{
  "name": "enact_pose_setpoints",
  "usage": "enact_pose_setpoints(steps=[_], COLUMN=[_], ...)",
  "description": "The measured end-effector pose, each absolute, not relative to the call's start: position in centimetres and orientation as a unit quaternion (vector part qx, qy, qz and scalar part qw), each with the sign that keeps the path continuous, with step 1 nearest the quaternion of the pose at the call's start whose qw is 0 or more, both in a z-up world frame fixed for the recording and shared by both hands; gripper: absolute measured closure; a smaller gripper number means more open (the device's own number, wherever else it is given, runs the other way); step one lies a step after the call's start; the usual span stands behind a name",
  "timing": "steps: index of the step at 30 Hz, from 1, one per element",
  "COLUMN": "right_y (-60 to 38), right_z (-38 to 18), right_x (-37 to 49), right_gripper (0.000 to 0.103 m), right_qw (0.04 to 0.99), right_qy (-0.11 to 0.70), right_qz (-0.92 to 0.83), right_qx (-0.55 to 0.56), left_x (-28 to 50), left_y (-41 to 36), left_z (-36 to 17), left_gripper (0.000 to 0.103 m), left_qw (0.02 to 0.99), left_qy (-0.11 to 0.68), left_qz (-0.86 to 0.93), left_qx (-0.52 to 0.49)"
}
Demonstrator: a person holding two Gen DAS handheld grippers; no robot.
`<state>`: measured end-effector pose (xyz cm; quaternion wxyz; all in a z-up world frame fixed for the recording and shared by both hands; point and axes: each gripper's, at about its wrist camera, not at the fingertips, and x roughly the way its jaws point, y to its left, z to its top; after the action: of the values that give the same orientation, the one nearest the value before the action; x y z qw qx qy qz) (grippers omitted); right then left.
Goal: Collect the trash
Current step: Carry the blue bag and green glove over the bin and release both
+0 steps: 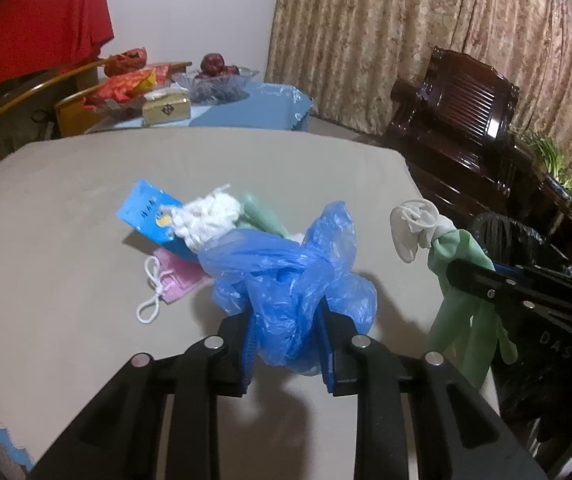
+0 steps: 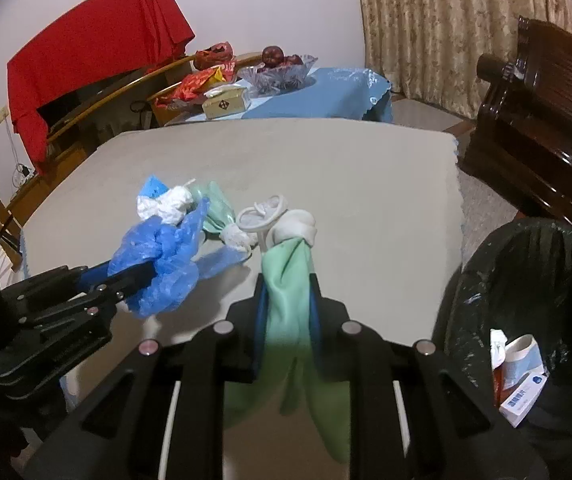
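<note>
Both pieces are picked: your left gripper (image 1: 286, 344) clamps the blue plastic bag (image 1: 286, 280), your right gripper (image 2: 288, 300) the green glove (image 2: 286, 280). Next, carry them to the black bin (image 2: 526, 280) right of it.

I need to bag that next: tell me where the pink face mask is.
In the left wrist view the pink face mask lies flat on the grey table, left of centre, partly under the blue box and left of the blue plastic bag.
</note>
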<state>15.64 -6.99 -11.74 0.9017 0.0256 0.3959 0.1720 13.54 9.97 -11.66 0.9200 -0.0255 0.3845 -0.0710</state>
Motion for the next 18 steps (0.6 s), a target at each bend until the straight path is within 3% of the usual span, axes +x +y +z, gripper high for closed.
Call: enact_pose_setpoints(steps=[18], right_y=[-10.0], right_z=[-6.7], right_x=[13.8], right_gripper=[0.085], right_qw=[0.92], right_qy=[0.357], right_qz=[0.154], right_qx=[0.043], left_x=[12.4], left_y=[8.3], left_z=[-6.4], left_gripper=[0.077], left_qw=[0.934], left_qy=[0.346], left_qz=[-0.083], left_qx=[-0.027])
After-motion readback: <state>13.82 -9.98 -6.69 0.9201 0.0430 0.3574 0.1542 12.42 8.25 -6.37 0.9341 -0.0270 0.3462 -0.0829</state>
